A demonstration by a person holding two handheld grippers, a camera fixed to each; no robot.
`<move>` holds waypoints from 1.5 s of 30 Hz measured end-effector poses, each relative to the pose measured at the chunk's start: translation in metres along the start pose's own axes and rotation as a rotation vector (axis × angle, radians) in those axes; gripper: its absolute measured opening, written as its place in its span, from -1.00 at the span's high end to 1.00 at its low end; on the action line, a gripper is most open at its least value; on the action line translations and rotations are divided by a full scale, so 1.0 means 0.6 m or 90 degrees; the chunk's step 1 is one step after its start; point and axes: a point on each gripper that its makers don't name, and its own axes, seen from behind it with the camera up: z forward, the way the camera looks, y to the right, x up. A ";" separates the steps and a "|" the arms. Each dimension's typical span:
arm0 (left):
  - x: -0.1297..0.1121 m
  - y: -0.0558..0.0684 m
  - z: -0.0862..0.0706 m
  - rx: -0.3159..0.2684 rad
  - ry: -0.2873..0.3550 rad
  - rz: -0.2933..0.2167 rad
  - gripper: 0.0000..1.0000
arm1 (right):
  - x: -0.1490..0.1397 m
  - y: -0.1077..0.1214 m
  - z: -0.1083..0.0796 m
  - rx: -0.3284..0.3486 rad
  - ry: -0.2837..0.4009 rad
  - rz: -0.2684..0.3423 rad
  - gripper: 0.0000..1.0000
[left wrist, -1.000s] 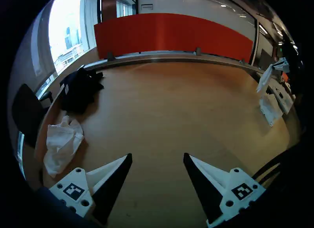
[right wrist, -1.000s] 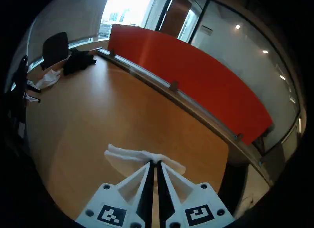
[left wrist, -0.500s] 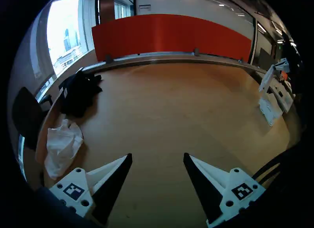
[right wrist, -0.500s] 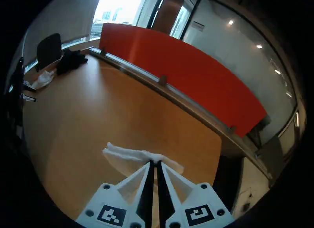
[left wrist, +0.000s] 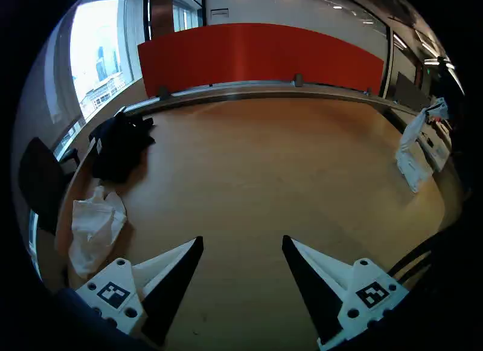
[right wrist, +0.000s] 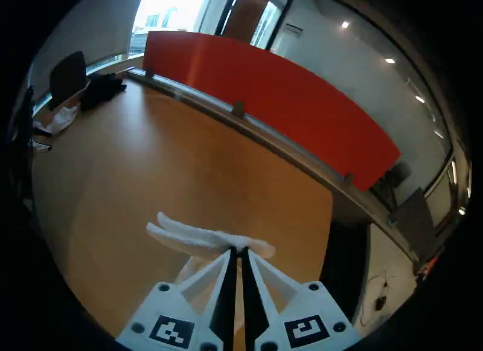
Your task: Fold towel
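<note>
**One thin pinch, close to the worktop's end**

The right gripper (right wrist: 237, 252) had its jaws pressed together on a bunched edge of the white towel (right wrist: 202, 237). The towel hung from them over the wooden worktop (right wrist: 139, 157), near the end where the floor (right wrist: 374, 278) lay below. The left gripper (left wrist: 241, 239) hovered with its jaws spread wide and empty, well apart from the towel. In the left gripper view the towel's lower part seemed to rest on the worktop, though it sat too far out to be sure. The hold looked small, so a sharp tug might have pulled the cloth free and sent it over the edge. With only one hold, the towel would probably have twisted and folded crooked
</note>
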 end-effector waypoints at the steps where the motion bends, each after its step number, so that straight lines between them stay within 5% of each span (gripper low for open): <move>1: -0.001 0.000 -0.001 0.000 0.000 0.001 -0.94 | -0.012 0.002 -0.003 -0.003 -0.005 0.007 0.90; 18: -0.010 0.002 -0.011 0.001 -0.005 0.005 -0.94 | -0.179 -0.011 -0.030 -0.020 -0.079 0.096 0.90; 45: -0.014 -0.003 -0.019 0.010 -0.004 0.006 -0.94 | -0.285 -0.024 -0.030 -0.019 -0.159 0.138 0.90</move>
